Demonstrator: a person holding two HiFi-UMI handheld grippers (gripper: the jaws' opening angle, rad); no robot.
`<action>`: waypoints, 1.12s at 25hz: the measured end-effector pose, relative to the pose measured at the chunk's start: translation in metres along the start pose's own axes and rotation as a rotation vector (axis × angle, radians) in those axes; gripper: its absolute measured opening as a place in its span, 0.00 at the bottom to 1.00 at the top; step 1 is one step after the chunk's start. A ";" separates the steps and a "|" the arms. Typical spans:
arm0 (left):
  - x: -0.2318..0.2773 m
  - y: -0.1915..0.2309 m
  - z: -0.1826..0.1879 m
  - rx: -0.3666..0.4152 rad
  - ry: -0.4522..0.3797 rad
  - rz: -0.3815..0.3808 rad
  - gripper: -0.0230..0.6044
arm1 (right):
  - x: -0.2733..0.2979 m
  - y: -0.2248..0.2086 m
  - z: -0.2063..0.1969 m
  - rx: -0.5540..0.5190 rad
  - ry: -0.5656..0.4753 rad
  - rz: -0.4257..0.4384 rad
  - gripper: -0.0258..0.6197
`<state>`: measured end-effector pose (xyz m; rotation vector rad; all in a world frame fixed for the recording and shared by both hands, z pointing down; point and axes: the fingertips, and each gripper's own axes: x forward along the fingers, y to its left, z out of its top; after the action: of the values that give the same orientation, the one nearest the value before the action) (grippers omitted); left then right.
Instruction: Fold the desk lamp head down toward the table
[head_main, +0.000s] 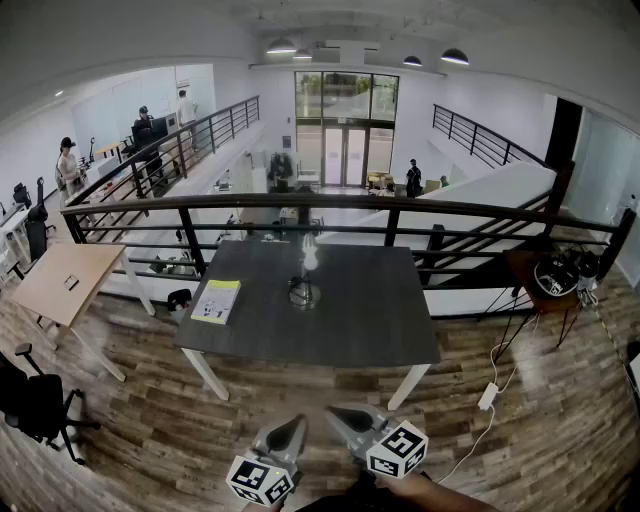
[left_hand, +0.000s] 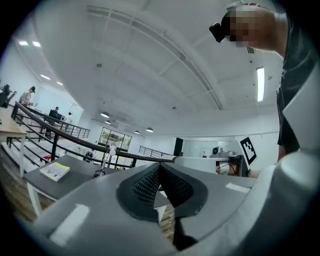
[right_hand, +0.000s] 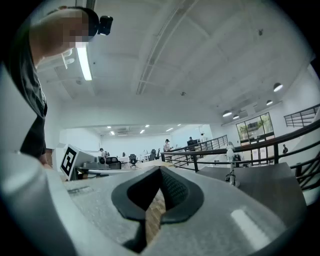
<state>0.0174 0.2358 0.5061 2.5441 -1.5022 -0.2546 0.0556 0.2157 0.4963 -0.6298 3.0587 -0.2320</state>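
Observation:
The desk lamp (head_main: 306, 272) stands upright in the middle of the dark table (head_main: 370, 320), its white head raised above a round base. It shows small and far in the left gripper view (left_hand: 111, 149) and in the right gripper view (right_hand: 230, 151). Both grippers hover low over the wooden floor, well short of the table's near edge. The left gripper (head_main: 297, 422) (left_hand: 160, 166) is shut with nothing in it. The right gripper (head_main: 334, 411) (right_hand: 160, 169) is also shut and empty. They sit side by side, pointing level toward the table.
A yellow-green booklet (head_main: 216, 300) lies on the table's left side. A black railing (head_main: 400, 205) runs behind the table. A light wooden desk (head_main: 60, 280) and black chair (head_main: 35, 400) stand left. A small round table (head_main: 555, 275) and a white floor cable (head_main: 490, 395) are right.

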 end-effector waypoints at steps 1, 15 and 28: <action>-0.001 0.000 0.000 0.001 -0.004 0.004 0.04 | -0.001 0.000 -0.002 0.002 0.003 0.000 0.04; 0.019 0.007 -0.004 -0.006 -0.001 0.031 0.04 | 0.002 -0.021 -0.004 0.026 0.007 0.025 0.04; 0.124 0.023 -0.006 0.012 0.013 0.065 0.04 | -0.005 -0.124 0.006 0.084 -0.022 0.054 0.04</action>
<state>0.0586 0.1161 0.5099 2.4959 -1.5828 -0.2207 0.1092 0.1042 0.5087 -0.5410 3.0212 -0.3477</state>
